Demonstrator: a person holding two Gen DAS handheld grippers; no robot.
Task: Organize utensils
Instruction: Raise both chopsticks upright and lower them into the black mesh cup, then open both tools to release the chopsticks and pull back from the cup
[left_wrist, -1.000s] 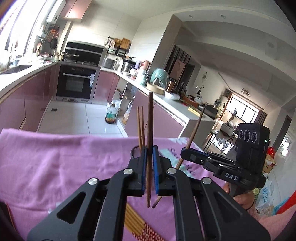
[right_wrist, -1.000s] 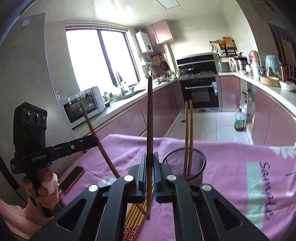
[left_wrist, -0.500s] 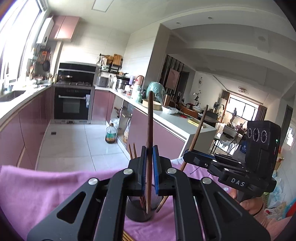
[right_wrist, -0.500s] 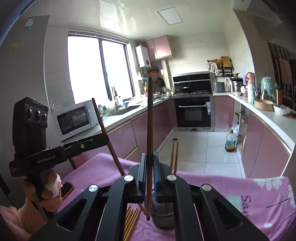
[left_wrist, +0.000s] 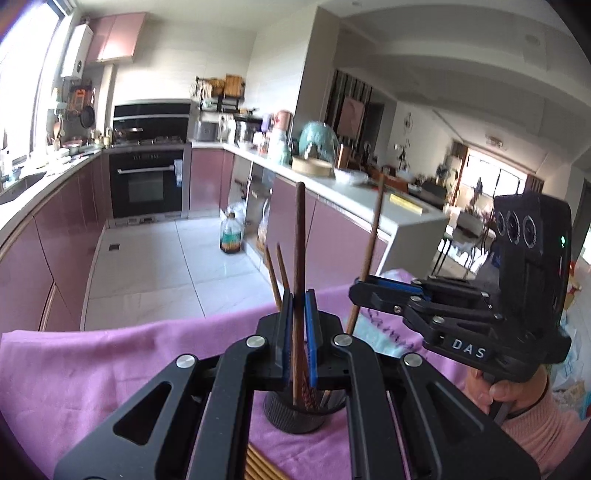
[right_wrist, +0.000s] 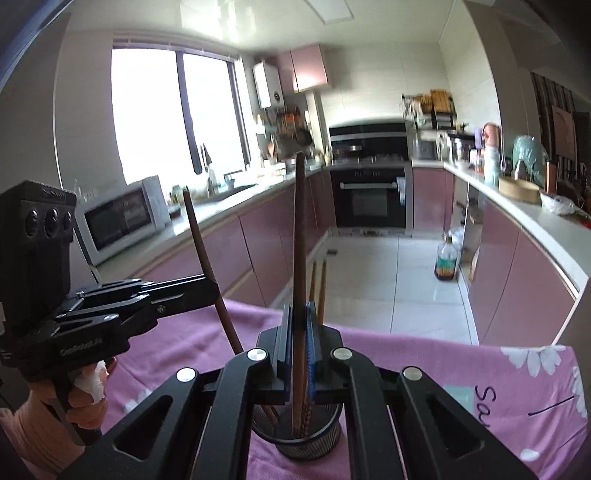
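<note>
My left tongs (left_wrist: 297, 332) are clamped on a dark brown chopstick (left_wrist: 298, 280), held upright between the blue pads (left_wrist: 312, 339). Its lower end sits inside the black mesh holder (left_wrist: 295, 415), which stands on the table under a pink cloth (left_wrist: 92, 369). Two lighter chopsticks (left_wrist: 275, 273) already stand in the holder and lean slightly left, their tops just behind my left pads. More light chopsticks (left_wrist: 260, 467) lie flat on the cloth near the bottom edge, in front of the holder.

My right tongs (right_wrist: 298, 343) grip a second dark chopstick (right_wrist: 300, 258), also upright, tip down inside the same holder (right_wrist: 306, 439). The two lighter chopsticks (right_wrist: 318, 291) show just right of it, rising out of the holder.

Cross-check: in the right wrist view my left tongs (right_wrist: 212, 286) appear at left, closed on their chopstick (right_wrist: 207, 258), which looks tilted from this angle. In the left wrist view my right tongs (left_wrist: 354, 293) appear at right, closed on their chopstick (left_wrist: 369, 251), likewise seen tilted. My right hand (left_wrist: 506, 391) wraps the handle below; my left hand (right_wrist: 83, 391) shows a white bandage on one finger.

Cannot tell whether either chopstick tip touches the holder bottom; the tongs hide it.

Cloth at right carries dark lettering (right_wrist: 484, 400) and white flowers (right_wrist: 539, 360)
</note>
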